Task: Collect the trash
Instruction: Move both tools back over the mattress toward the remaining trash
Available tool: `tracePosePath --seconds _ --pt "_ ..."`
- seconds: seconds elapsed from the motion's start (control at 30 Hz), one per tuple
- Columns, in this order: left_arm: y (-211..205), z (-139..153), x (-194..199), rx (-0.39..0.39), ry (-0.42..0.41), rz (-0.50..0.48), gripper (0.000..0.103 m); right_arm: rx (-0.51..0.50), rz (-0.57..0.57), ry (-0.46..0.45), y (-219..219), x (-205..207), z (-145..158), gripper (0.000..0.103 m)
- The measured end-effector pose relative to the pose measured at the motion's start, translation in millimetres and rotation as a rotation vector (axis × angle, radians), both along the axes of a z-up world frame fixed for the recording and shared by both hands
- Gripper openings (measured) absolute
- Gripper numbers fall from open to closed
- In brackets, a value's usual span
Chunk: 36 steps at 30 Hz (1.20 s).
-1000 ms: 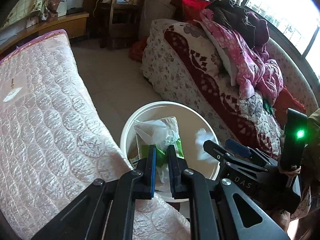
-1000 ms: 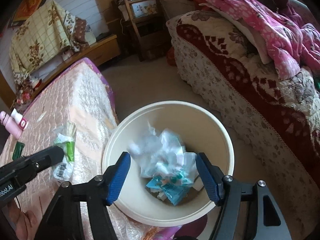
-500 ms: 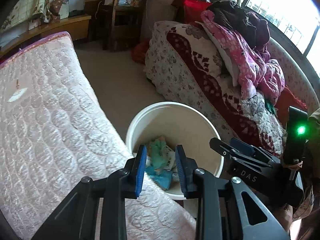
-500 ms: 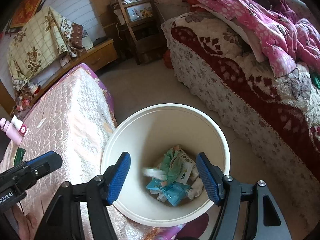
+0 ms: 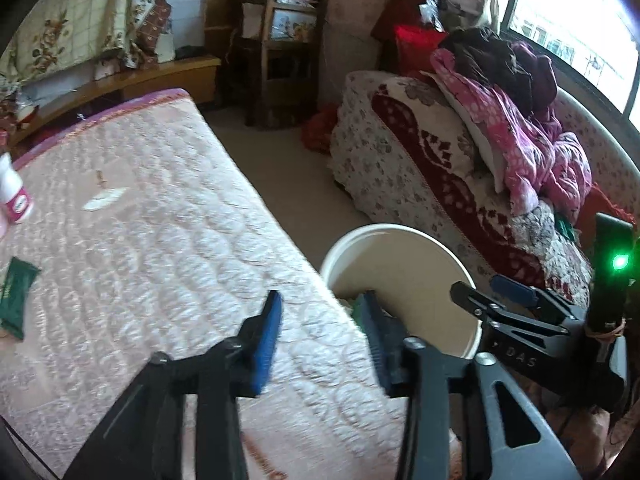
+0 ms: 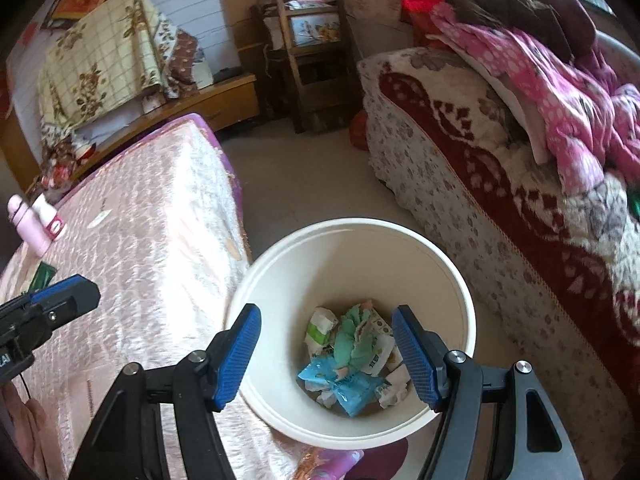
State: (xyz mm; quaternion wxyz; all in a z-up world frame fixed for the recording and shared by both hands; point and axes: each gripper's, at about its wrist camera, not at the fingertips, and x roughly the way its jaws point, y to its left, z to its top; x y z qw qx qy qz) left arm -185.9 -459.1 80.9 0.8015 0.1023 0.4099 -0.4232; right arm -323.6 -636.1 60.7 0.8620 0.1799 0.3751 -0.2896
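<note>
A cream bin stands on the floor beside the pink quilted mattress; it also shows in the left wrist view. Several wrappers lie at its bottom. My right gripper is open and empty above the bin. My left gripper is open and empty over the mattress edge, left of the bin. A dark green packet lies on the mattress at the far left, also seen in the right wrist view.
Pink and white bottles stand at the mattress's far left. A sofa with a red patterned cover and piled pink clothes runs along the right. A wooden shelf stands at the back. Bare floor lies between.
My left gripper let a clear and green wrapper fall into the bin, opened wider and swung left over the mattress. A crumpled bag dropped from my right gripper settled in the bin.
</note>
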Motion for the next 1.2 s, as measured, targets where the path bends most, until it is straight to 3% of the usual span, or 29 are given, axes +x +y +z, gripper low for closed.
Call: tracePosePath --seconds 0.1,0.43,0.7,0.97,1.2 --pt "20.8 6.3 4.0 -0.019 -0.041 0.044 0.064 -0.020 0.031 -0.014 15.3 6.9 10.2 0.072" --pt "94.0 14.6 32.5 -0.009 -0.070 0.151 0.064 -0.026 0.138 -0.033 66.4 39.8 29.3 0.072" --pt "170.3 8.7 66.1 0.021 -0.070 0.260 0.064 0.001 0.272 -0.012 119.4 83.1 24.6 0.072" --pt "258.7 -1.7 133.3 0.057 -0.059 0.426 0.064 0.015 0.404 0.012 177.6 128.0 15.4 0.072" --pt "282.9 -22.6 198.1 0.080 0.010 0.517 0.064 0.016 0.490 0.030 214.3 166.7 9.1 0.072"
